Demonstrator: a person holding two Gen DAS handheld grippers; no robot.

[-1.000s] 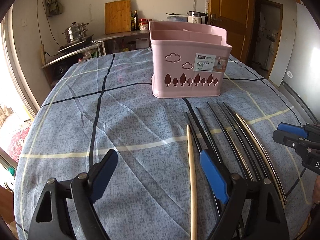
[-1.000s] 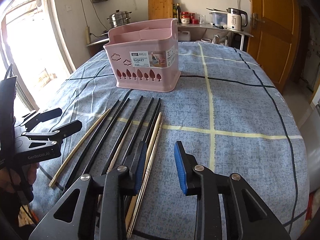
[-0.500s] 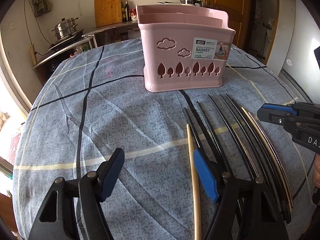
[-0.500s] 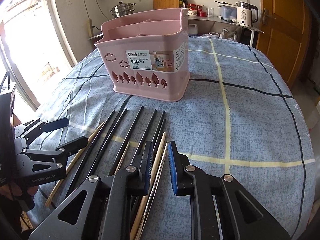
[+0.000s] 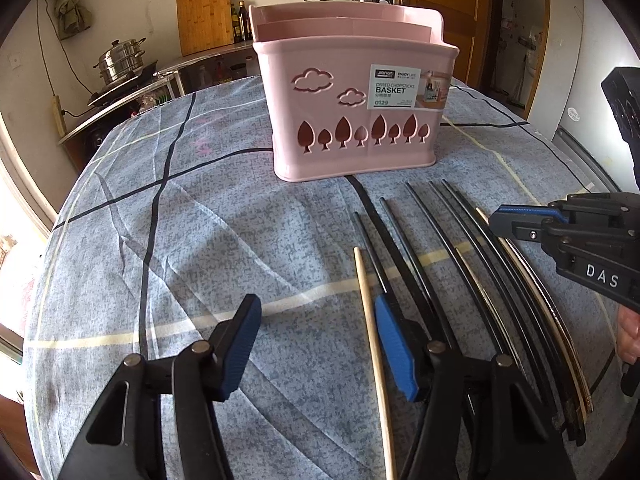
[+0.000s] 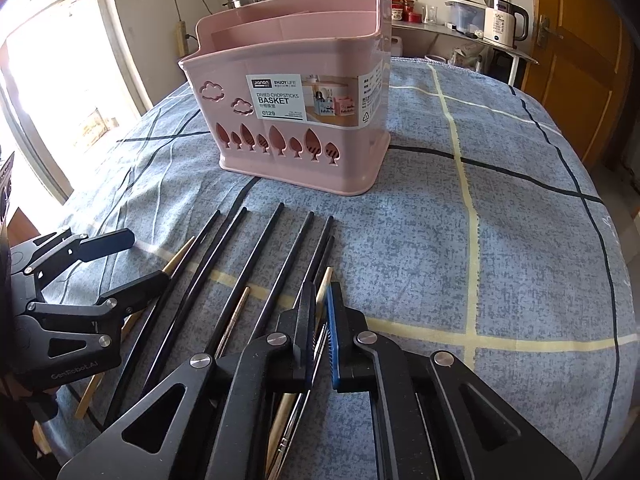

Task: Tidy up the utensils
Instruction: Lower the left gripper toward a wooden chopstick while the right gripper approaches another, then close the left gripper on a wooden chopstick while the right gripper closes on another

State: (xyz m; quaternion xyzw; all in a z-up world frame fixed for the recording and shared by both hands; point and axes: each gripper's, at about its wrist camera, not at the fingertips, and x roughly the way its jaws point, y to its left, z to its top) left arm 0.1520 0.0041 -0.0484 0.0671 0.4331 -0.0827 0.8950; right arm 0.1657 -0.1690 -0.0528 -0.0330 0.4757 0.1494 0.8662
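Observation:
A pink divided chopstick basket (image 5: pixel 352 120) (image 6: pixel 296 112) stands upright on the blue checked tablecloth. Several black chopsticks (image 5: pixel 424 264) (image 6: pixel 276 264) and a few pale ones lie side by side in front of it. My left gripper (image 5: pixel 316 344) is open and empty, low over the cloth, with a pale wooden chopstick (image 5: pixel 370 320) between its fingers. My right gripper (image 6: pixel 320 332) has closed to a narrow gap around a pale chopstick (image 6: pixel 323 286) at the right end of the row. It also shows in the left wrist view (image 5: pixel 560 232).
The tablecloth (image 6: pixel 500 240) covers a round table whose edges fall away on all sides. A counter with a steel pot (image 5: pixel 120 60), a cutting board (image 5: pixel 204 20) and a kettle (image 6: pixel 502 20) stands behind. A wooden door (image 6: pixel 576 60) is at the right.
Both grippers have moved forward toward the basket and lower. My right gripper's jaws have narrowed from wide open to nearly closed around the pale chopstick.

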